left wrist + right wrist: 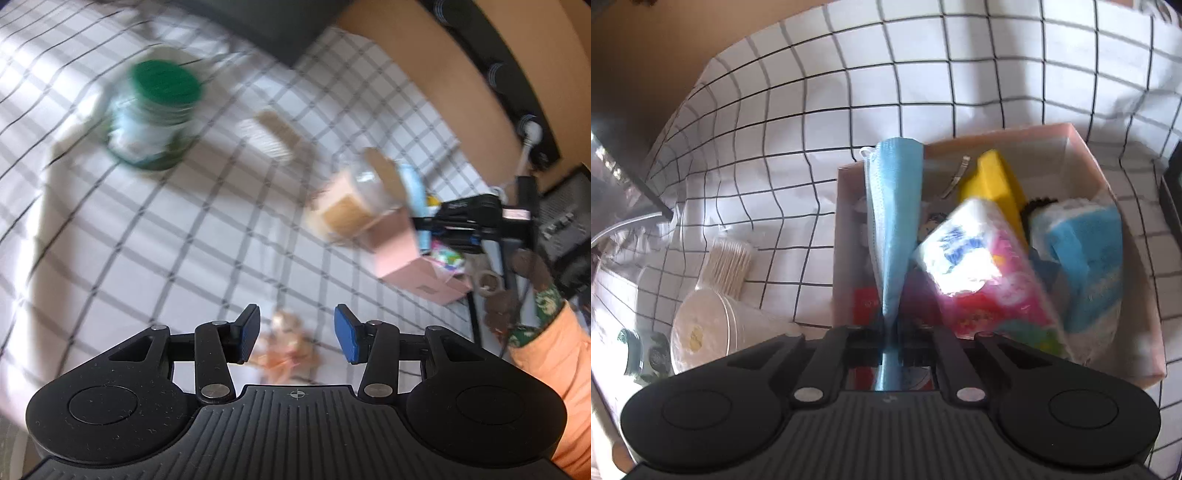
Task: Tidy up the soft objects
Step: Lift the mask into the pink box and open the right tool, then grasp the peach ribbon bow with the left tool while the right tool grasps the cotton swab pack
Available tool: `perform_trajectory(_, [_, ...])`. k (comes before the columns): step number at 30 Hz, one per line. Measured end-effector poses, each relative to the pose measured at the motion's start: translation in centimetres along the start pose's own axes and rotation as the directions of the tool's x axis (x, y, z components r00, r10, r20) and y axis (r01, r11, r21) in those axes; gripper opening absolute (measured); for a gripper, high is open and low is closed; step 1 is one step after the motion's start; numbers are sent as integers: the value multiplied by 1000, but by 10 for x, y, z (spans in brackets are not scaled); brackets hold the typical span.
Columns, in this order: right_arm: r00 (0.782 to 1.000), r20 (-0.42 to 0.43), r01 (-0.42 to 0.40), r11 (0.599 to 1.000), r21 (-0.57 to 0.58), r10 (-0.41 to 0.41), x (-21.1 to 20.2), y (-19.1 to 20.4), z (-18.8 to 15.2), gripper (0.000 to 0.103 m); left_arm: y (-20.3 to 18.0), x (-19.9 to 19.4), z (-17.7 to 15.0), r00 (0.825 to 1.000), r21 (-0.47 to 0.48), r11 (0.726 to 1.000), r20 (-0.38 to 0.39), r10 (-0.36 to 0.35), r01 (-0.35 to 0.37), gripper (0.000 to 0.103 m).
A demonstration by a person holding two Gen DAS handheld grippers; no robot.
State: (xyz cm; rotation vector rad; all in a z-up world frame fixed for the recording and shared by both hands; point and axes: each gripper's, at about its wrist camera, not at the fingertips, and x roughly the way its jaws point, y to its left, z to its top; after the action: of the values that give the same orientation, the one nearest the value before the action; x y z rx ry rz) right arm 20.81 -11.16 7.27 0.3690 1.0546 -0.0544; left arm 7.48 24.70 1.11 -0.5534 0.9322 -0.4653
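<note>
Far left on the checked table [110,229], a green-lidded jar [155,110] is seen standing, blurred and plainly no soft thing. Next along, a small crumpled peach-coloured item [286,350] lies on the cloth just ahead of the left gripper [295,338], whose jaws are spread apart with nothing between them; what the item is cannot be made out through the blur. It is judged to be a soft piece not yet collected.

In the right wrist view, stacked plastic cups [701,328] and a pack of cotton swabs [729,264] are found at the left, outside the box. Then the pink box [1145,306]: a yellow sponge [993,181], a tissue pack [982,269] and a blue-wrapped pack [1086,258] are already lodged inside. The right gripper [891,332] is closed tight on a light blue face mask [892,214], held over the box's left part, not yet released.

The job is reckoned well advanced: the mask's drop and the peach item are what is left.
</note>
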Motion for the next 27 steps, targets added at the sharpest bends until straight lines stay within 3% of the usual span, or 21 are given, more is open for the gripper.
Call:
perform_trajectory(2, [1000,22,11,999,-33,-10,-7,4,-4,30,9,-1,-2,999,-1,999,-1,44,-44,49])
perform_trajectory(4, [998,55,20,997,-75,-16,-17,7,-6,48,13,-2,-3,997,15,997,2,74,-74,49])
perform_trajectory(7, [989,145,43,990,-136,-23,-47,12,-14,61,15,-2,-5,996,40,995,2,90,-90,49])
perform_trajectory(12, [959,280,113,966,-232,-46,-93,16,-31,71,12,4,-7,993,62,991,6,119,-119,49])
perform_trajectory(14, [943,331,146,947,-286,-45,-107,21,-45,79,13,7,-7,992,58,990,8,126,-126,49])
perform_trajectory(16, [928,368,187,920,-345,-50,-117,25,-63,80,10,10,-9,992,75,989,1,127,-126,49])
perform_trajectory(19, [928,371,206,884,-419,-41,-118,36,-80,80,-11,15,-16,992,217,969,5,124,-122,49])
perform_trajectory(24, [952,298,81,878,-473,72,-125,70,-70,80,-45,20,-18,993,393,913,6,115,-108,49])
perform_trajectory(27, [970,192,-42,883,-468,148,-119,103,-35,84,-62,28,-24,992,531,841,-8,126,-103,49])
